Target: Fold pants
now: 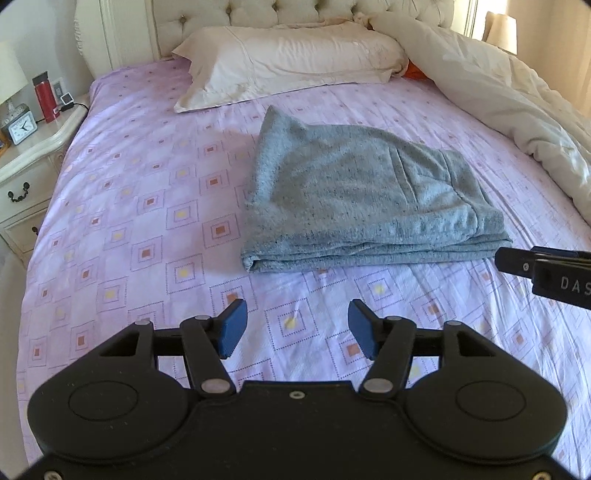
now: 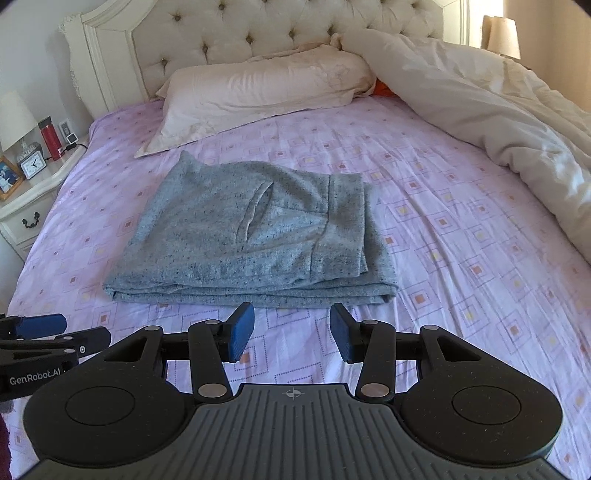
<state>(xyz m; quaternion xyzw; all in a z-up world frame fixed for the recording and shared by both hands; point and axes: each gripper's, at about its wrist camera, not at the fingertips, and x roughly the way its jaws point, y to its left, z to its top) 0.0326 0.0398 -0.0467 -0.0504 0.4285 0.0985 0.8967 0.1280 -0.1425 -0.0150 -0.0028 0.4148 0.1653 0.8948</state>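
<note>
Looked pretty tidy on the bed: grey pants (image 1: 354, 192) lay folded into a flat stack in the middle of the lilac patterned sheet (image 1: 129, 229), pocket slit facing up, layered edges along the near side. Left gripper (image 1: 295, 325) hung over bare sheet, jaws spread wide, blue pads (image 1: 232, 328) clear of everything, nothing pinched between them, only sheet showing in the gap. Sat short of the pants, with the stack up at about 1 o'clock from the jaws in the left wrist view. Right gripper (image 2: 291, 332) same deal: jaws well apart, nothing held, pads (image 2: 242, 330) hovering just in front of the near folded edge of the pants at 12 o'clock, close but not touching as far as could be made out. Also poked into the left wrist view at 3 o'clock, black tip right beside the near right corner of the stack; couldn't tell if it actually brushed the fabric there. Left one showed up at 9 o'clock in the right wrist view, beside and apart. Cream pillow (image 1: 288, 62) up at 12 o'clock by the tufted headboard (image 2: 258, 33), bunched duvet (image 2: 498, 122) off at 2 o'clock, nightstand (image 1: 33, 162) at 9 to 10 o'clock with a red bottle (image 1: 44, 96) and small clock (image 1: 21, 129).
</note>
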